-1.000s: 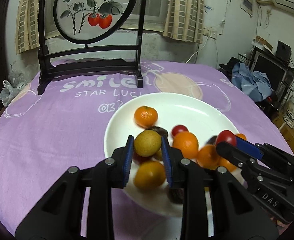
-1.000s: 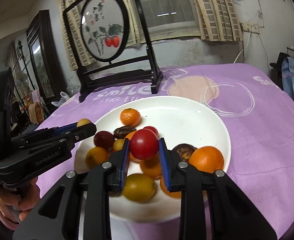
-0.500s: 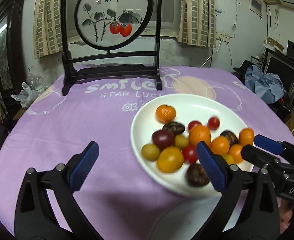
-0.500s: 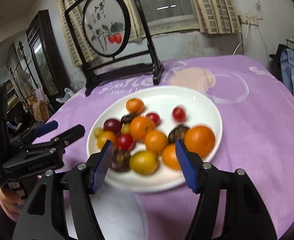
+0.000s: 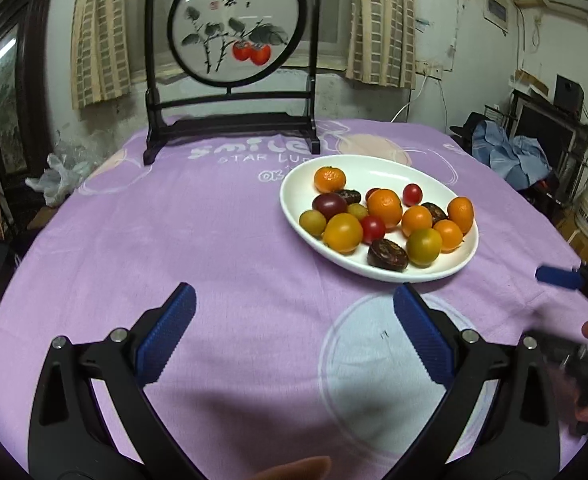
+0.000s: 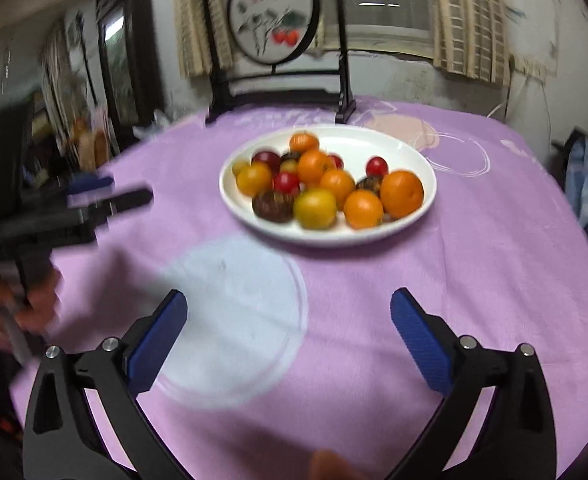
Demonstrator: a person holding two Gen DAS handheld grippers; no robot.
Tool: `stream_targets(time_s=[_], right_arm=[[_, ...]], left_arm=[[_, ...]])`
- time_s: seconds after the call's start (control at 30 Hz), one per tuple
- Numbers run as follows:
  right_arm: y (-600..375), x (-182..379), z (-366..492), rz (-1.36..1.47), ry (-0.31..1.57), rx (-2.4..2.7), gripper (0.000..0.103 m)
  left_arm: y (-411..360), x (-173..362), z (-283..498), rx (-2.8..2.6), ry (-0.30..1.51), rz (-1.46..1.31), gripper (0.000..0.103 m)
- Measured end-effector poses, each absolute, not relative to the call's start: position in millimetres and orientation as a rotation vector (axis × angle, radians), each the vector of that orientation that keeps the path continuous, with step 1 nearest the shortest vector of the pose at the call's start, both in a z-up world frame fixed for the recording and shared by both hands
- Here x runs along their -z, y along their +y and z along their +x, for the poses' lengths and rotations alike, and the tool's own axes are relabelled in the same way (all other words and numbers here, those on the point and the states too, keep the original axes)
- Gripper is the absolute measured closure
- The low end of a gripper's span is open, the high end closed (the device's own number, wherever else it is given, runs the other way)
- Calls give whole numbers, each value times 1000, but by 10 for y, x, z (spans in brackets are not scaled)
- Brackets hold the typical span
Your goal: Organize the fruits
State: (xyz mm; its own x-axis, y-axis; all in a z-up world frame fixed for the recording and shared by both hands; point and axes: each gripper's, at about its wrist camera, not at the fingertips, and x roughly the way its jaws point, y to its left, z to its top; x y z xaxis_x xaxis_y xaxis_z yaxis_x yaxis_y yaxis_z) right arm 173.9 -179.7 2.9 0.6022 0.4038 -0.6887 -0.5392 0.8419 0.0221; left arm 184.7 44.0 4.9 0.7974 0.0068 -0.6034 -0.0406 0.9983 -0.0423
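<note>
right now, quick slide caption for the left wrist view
Open left gripper above the purple tablecloth, short of the white plate of mixed fruits.

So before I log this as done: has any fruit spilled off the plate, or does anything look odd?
Nothing stands out. All the fruit sits inside the white plate, none on the purple tablecloth. Both the left gripper and right gripper are open and empty.

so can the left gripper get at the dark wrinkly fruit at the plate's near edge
Probably yes: the left gripper is open, and only bare cloth lies between it and the dark wrinkly fruit.
</note>
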Motion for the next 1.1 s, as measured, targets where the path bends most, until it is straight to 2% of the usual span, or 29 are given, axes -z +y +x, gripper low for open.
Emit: stream_targets(time_s=[0.17,0.5,1.1], right_arm=[[-1751,-12,1601,-310,681,-488,1],[-1933,-69,1711,-204,706,-469,1],[-1931,-73,1715,-203,701,-467,1]], left_arm=[[451,11,1812,-34,680,-48,2],[404,19,1755,-29,680,-6,2],[349,40,1773,-29,687,39,2]])
